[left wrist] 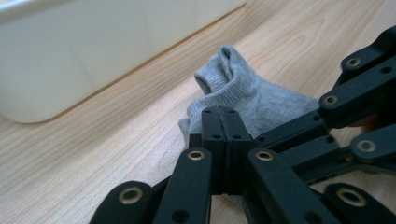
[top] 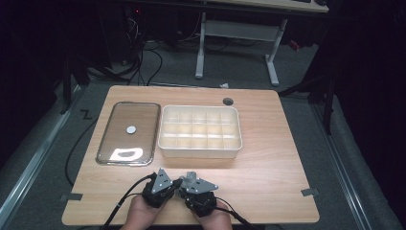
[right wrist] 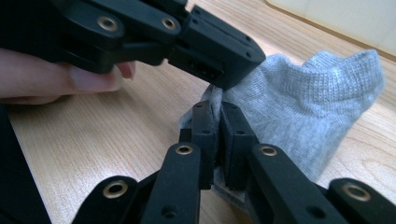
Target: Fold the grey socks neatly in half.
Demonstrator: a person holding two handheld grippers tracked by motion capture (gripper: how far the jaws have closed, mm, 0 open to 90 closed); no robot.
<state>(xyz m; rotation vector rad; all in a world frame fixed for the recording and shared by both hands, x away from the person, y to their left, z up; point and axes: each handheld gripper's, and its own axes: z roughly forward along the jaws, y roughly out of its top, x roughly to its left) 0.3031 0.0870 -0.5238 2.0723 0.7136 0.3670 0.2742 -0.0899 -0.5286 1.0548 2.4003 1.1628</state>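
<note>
Sock (left wrist: pixel 247 100), small and grey, lies crumpled on the wooden table (top: pixel 268 158) at its near edge, just in front of the white divided box (top: pixel 200 130). From the high view, my two hands hold my left tongs (top: pixel 162 184) and right tongs (top: pixel 190 184) tip to tip over it, with a clear lid (top: pixel 129 132) resting beside the box. Along my left tongs (left wrist: pixel 226 126), the jaws are pressed together on a fold of the fabric. Along my right tongs (right wrist: pixel 219 130), the jaws pinch the sock's edge, my other pair crossing above. I judge this to be the folding or bundling step; next I should probably lift the sock toward a compartment without losing either pinch.
</note>
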